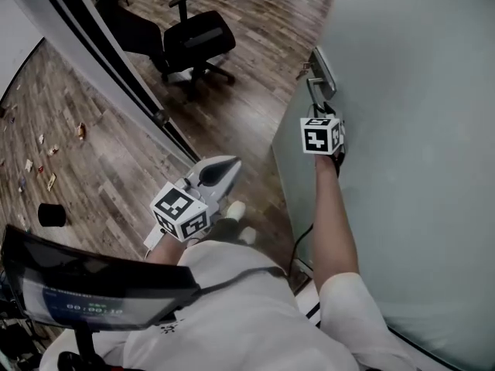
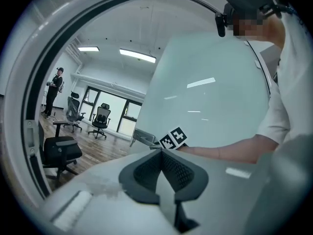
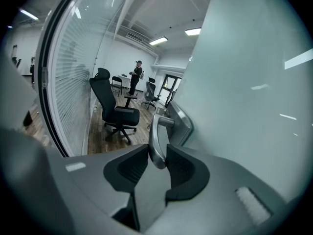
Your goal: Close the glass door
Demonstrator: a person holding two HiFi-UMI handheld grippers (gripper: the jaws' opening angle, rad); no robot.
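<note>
One glass door [image 1: 402, 130], one handle [image 3: 155, 141], two grippers [image 2: 163, 168] [image 3: 157, 158], three office chairs [image 2: 58, 151] [image 2: 73, 112] [image 2: 101, 117], one bystander [image 2: 55, 89]

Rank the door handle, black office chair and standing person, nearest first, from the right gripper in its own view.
1. door handle, gripped between the jaws.
2. black office chair, left, on the wood floor.
3. standing person, far back.

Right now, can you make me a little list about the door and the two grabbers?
door: frosted glass, standing open
handle: metal, on the door's edge
right gripper: shut on the handle
left gripper: shut, nothing in it, held away from the door
chair: black, on the wood floor past the door
</note>
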